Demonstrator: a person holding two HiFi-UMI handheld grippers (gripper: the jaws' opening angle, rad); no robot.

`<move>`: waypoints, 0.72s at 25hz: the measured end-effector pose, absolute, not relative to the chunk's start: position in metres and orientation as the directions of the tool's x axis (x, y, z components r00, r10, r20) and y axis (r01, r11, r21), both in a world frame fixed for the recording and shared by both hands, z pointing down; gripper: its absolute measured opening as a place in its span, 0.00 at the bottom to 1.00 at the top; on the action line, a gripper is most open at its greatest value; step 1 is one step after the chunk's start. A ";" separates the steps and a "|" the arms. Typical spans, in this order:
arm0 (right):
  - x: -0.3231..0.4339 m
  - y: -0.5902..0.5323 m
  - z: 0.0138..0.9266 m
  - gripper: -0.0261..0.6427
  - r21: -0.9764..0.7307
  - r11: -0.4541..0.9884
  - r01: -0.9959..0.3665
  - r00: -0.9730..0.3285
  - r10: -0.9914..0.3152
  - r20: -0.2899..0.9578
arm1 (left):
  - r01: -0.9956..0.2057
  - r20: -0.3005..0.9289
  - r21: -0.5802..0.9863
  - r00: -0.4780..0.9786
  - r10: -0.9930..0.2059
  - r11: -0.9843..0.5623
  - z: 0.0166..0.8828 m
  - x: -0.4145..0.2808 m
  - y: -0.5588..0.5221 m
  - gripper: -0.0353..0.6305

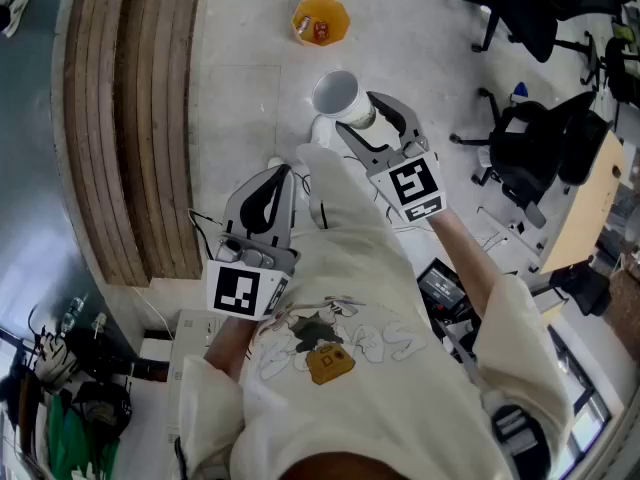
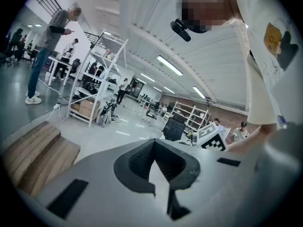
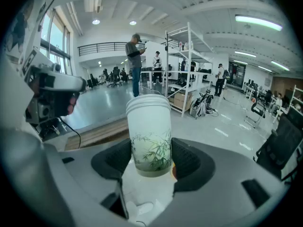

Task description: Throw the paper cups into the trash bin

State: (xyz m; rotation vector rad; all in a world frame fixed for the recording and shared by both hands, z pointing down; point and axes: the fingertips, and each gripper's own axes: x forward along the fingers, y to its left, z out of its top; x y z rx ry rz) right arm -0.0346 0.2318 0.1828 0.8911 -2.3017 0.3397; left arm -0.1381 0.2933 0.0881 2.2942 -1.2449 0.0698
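A white paper cup [image 1: 338,93] printed with green bamboo [image 3: 149,131] is held out in front of me, its open mouth facing forward. My right gripper [image 1: 362,118] is shut on the cup's lower part, and both dark pads [image 3: 187,161] press on its sides. Farther ahead, a small yellow trash bin [image 1: 320,20] stands on the pale floor with something red inside it. My left gripper [image 1: 278,178] hangs lower and to the left. Its jaws meet at the tips [image 2: 154,143] with nothing between them.
A stepped wooden platform [image 1: 130,118] runs along the left. Black office chairs [image 1: 535,143] and a desk stand at the right. In the right gripper view a person [image 3: 136,63] stands by a white shelving rack [image 3: 182,65].
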 end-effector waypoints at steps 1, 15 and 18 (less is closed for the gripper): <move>-0.033 0.243 0.172 0.45 -0.011 0.743 -0.669 -0.581 -0.514 0.632 | -0.793 0.273 0.407 0.579 -0.769 -0.453 0.084 -0.131 0.298 0.06; 0.007 0.349 0.079 0.45 -0.215 0.681 -0.700 -0.698 -0.589 0.407 | -0.764 0.270 0.315 0.640 -0.719 -0.562 0.051 -0.066 0.373 0.06; 0.014 0.358 0.061 0.45 -0.331 0.684 -0.650 -0.759 -0.571 0.311 | -0.762 0.255 0.312 0.643 -0.722 -0.568 0.045 -0.049 0.375 0.06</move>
